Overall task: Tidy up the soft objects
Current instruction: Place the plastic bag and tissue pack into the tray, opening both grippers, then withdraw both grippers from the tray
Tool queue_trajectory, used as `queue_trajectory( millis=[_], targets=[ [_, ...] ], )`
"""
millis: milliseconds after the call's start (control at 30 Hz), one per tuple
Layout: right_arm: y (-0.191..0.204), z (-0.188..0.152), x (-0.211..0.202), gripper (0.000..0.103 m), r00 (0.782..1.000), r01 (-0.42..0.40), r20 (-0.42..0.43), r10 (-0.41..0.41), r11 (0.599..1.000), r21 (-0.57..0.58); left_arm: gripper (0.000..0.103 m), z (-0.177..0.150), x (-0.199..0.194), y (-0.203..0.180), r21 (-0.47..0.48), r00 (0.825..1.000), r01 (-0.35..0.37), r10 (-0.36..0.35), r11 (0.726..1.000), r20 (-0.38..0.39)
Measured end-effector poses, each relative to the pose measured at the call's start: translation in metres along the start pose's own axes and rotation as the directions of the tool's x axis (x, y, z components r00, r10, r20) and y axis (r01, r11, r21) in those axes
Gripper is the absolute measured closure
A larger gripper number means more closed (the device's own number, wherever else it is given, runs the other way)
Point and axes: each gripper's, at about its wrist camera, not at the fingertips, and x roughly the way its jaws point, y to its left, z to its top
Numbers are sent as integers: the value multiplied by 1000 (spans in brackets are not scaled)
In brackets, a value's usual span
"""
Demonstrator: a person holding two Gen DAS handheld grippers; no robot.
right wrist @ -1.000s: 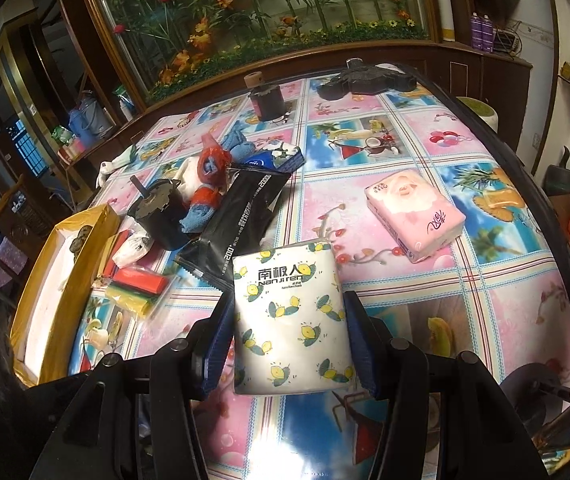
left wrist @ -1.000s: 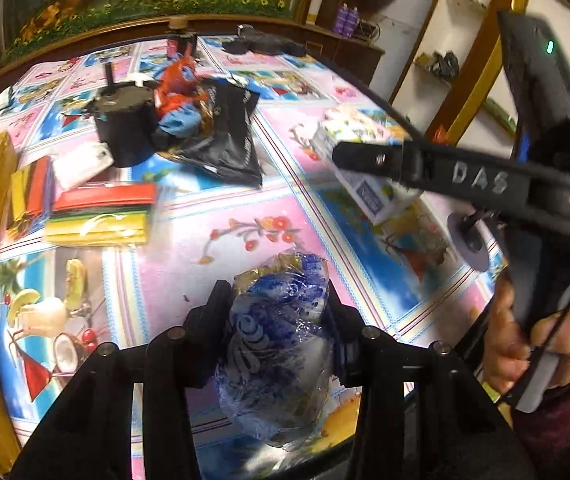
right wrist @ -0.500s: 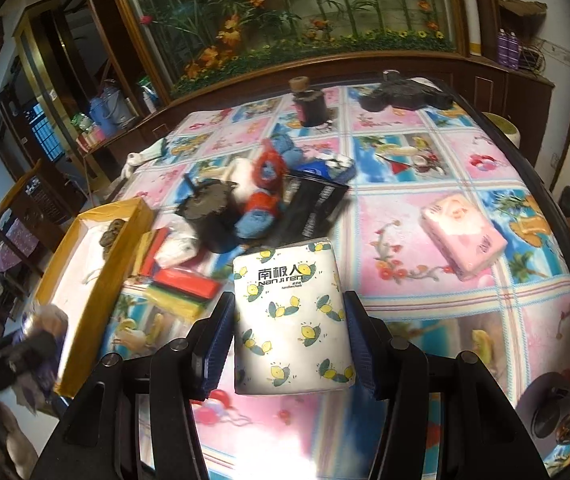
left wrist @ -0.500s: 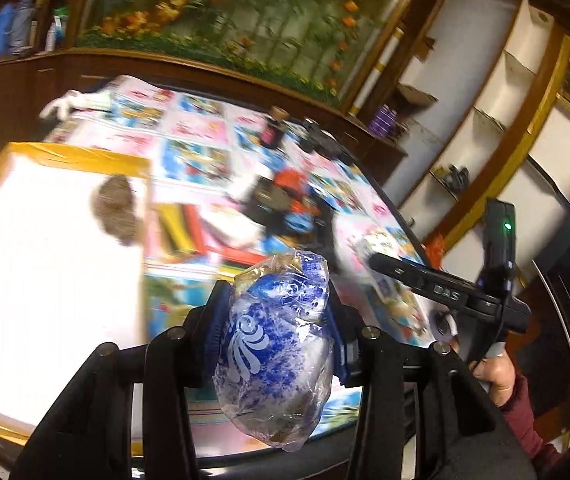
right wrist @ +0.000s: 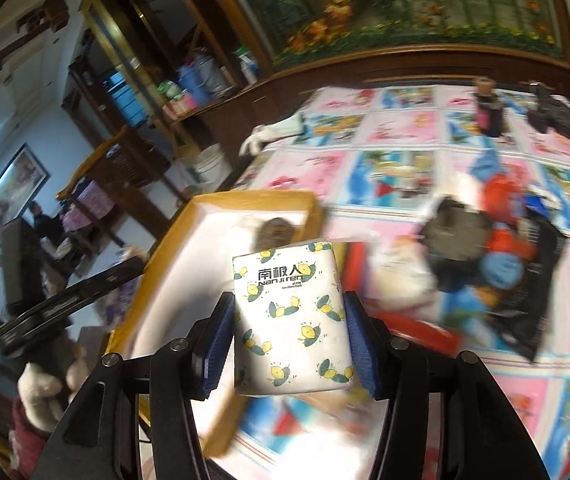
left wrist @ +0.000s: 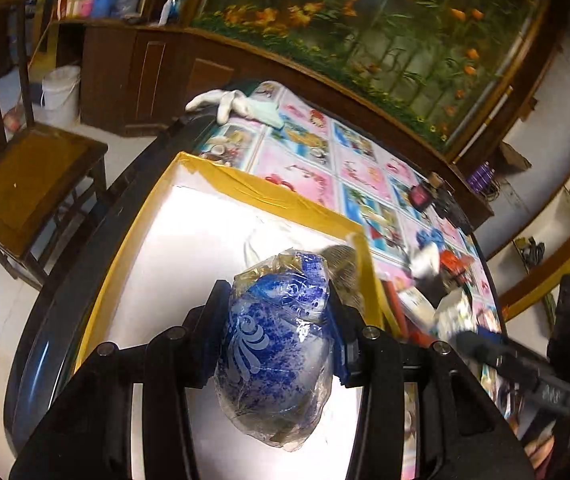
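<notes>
glossy crinkled plastic bag [left wrist: 275, 354], smooth printed tissue pack [right wrist: 291, 320], polished wooden chair [left wrist: 29, 178].

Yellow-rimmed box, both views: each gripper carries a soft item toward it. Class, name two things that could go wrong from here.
1. The left gripper holds a crinkly blue-and-white plastic bag over the yellow-rimmed white box; released here, it may land on the brown fuzzy item already inside.
2. The right gripper holds the lemon-print tissue pack near the box's near corner; dropped early, it could catch the rim and fall outside.
</notes>
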Motion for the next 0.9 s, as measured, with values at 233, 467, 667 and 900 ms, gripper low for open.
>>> queue_trajectory(
  millis=[233,467,667,900],
  targets=[
    [39,21,84,50,995,-11,-103,7,999,-42,59,29,47,23,-15,996,-87,86,996,-34],
    [56,25,135,48,988,86,-124,-97,992,-92,41,37,54,49,-98,997,-60,54,993,-56],
    [68,17,114,33,993,84,-69,-92,990,-116,41,27,25,30,-45,998,-62,60,997,-28],
    [60,-5,56,30,990,141,32,-137,975,-171,41,-7,-36,-17,6,994,-9,9,1000,107]
  ],
)
